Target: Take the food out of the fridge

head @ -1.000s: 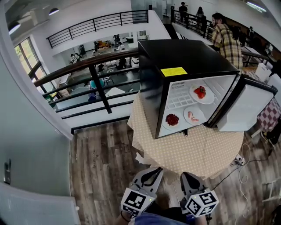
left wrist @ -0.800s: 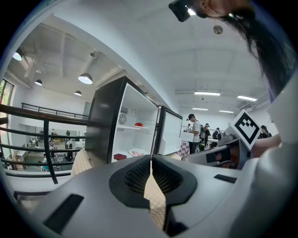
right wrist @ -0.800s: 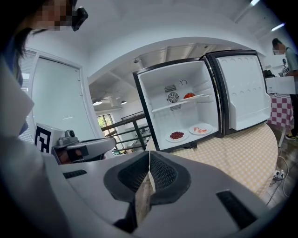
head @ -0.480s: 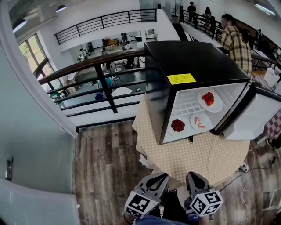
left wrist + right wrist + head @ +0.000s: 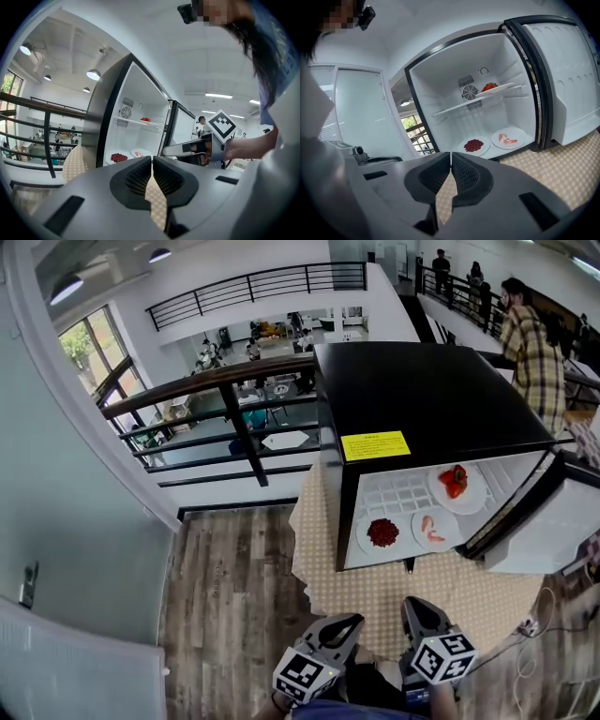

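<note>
Over the last second the person has closed in. In the head view the fridge now fills more of the frame and sits nearer both tools. The left hand-held gripper and the right hand-held gripper have advanced toward 12 o'clock, reaching the near edge of the bench. Each has its jaws pressed together, with nothing between them.

Judgement: this is the approach stage. No food is out, and the jaws must spread before any pickup.

All the food remains inside the fridge:
- Fridge floor, left: a round white plate of dark red grains.
- At its 3 o'clock, just beside: a plate of pale pink curled pieces.
- At 1 o'clock, on the upper shelf: a plate with a glossy red item.

The cabinet is matte black with a smooth white moulded liner. The door stands open at 3 o'clock. A beige dotted cloth covers the bench.
</note>
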Motion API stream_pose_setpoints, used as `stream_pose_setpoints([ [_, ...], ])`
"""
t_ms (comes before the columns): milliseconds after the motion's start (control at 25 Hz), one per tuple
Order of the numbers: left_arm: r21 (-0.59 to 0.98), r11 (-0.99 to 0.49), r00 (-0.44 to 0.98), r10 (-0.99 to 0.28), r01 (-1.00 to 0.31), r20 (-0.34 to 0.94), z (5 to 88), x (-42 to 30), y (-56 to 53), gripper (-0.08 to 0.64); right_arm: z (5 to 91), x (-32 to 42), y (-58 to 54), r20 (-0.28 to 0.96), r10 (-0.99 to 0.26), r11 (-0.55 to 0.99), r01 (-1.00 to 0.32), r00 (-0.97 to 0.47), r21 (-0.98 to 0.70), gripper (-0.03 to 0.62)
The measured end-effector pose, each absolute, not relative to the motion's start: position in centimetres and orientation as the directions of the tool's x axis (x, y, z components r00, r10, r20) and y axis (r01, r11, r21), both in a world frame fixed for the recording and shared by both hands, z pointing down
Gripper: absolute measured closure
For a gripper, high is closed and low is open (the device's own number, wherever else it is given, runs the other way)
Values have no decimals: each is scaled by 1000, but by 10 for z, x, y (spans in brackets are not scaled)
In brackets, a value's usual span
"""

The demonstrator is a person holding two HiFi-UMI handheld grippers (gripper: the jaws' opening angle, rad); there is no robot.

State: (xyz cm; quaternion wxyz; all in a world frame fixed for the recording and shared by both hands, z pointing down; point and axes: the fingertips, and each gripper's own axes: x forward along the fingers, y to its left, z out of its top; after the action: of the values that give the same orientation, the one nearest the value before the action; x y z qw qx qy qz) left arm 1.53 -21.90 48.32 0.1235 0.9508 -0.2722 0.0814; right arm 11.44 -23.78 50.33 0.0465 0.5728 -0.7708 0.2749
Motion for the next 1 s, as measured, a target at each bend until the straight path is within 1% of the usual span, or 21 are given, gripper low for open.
stream_pose_setpoints([
  [280, 156, -811, 811, -509, -564, 287, 510, 50, -241, 537, 526, 140, -286, 415, -817, 237, -889, -400, -391, 575],
  [520, 185, -781, 785, -518, -596, 340, 533, 70, -264, 537, 559, 141, -321, 447, -766, 244, -852, -462, -463, 574],
  [640, 237, -747, 769, -521, -621, 370, 547, 77, -275, 537, 578, 142, -334, 453, -754, 202, -824, -476, -530, 574],
  [800, 279, -715, 756, -528, -642, 388, 558, 79, -287, 537, 599, 148, -351, 441, -764, 82, -749, -471, -658, 570],
  [840, 273, -714, 752, -529, -645, 393, 559, 78, -288, 537, 603, 148, -354, 437, -762, 58, -723, -478, -689, 545],
  [880, 264, -715, 748, -530, -647, 399, 559, 78, -289, 537, 607, 148, -357, 433, -760, 37, -698, -484, -715, 485],
  [920, 254, -717, 745, -530, -649, 405, 560, 78, -290, 537, 609, 148, -360, 428, -761, 20, -677, -487, -735, 468],
  [1000, 238, -717, 736, -533, -655, 418, 563, 76, -290, 537, 614, 150, -366, 426, -769, -12, -655, -477, -755, 468],
])
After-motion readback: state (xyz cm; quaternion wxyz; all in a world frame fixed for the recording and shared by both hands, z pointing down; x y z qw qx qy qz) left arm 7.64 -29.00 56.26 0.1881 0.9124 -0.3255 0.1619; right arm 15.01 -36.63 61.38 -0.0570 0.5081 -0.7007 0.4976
